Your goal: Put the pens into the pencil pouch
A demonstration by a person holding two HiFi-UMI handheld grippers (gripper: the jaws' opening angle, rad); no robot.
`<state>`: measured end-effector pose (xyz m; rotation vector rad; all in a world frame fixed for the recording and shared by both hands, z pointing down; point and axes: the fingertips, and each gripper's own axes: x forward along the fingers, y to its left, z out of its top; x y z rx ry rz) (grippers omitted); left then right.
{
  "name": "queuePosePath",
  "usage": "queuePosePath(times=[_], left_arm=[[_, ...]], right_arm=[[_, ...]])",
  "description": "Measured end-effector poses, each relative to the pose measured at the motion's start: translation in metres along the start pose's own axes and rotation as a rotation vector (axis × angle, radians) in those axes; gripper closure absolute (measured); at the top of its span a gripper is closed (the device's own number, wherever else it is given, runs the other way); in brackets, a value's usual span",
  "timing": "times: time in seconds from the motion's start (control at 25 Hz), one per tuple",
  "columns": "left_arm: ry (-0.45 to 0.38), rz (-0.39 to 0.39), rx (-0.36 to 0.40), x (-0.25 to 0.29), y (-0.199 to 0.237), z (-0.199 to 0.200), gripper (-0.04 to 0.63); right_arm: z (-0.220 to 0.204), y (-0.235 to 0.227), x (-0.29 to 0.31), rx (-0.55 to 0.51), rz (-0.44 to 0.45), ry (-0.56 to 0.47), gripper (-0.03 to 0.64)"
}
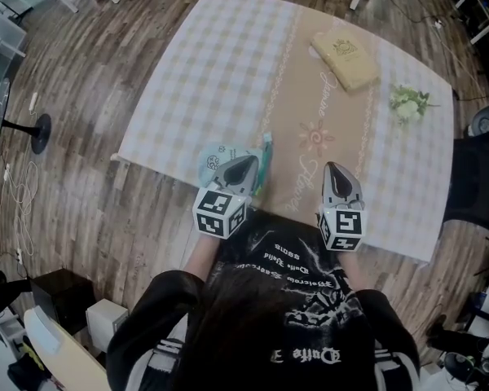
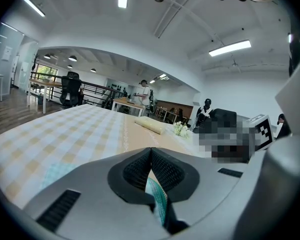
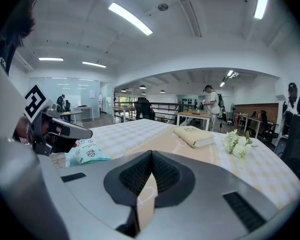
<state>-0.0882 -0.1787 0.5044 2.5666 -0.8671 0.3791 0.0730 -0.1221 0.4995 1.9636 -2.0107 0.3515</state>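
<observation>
A light teal pencil pouch (image 1: 215,160) with small printed figures lies near the table's front edge; it also shows in the right gripper view (image 3: 85,152). A teal pen (image 1: 266,155) lies just right of it, and its patterned barrel (image 2: 158,200) shows below the left jaws. My left gripper (image 1: 250,162) hovers over the pouch's right side, beside the pen, jaws shut with nothing between them (image 2: 151,150). My right gripper (image 1: 332,167) hangs over the beige runner further right, also shut and empty (image 3: 151,153).
A beige padded book-like case (image 1: 346,59) lies at the far side of the checked tablecloth (image 1: 204,63). A small bunch of white flowers (image 1: 407,103) sits at the right. Wooden floor surrounds the table. Desks, chairs and people stand far off in the room.
</observation>
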Motion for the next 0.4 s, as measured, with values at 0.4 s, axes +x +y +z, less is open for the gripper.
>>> queuePosePath(times=[0.4], left_arm=[[0.016, -0.009, 0.038, 0.002, 0.009, -0.002, 0.575]], right_arm=[[0.005, 0.01, 0.008, -0.021, 0.013, -0.001, 0.609]])
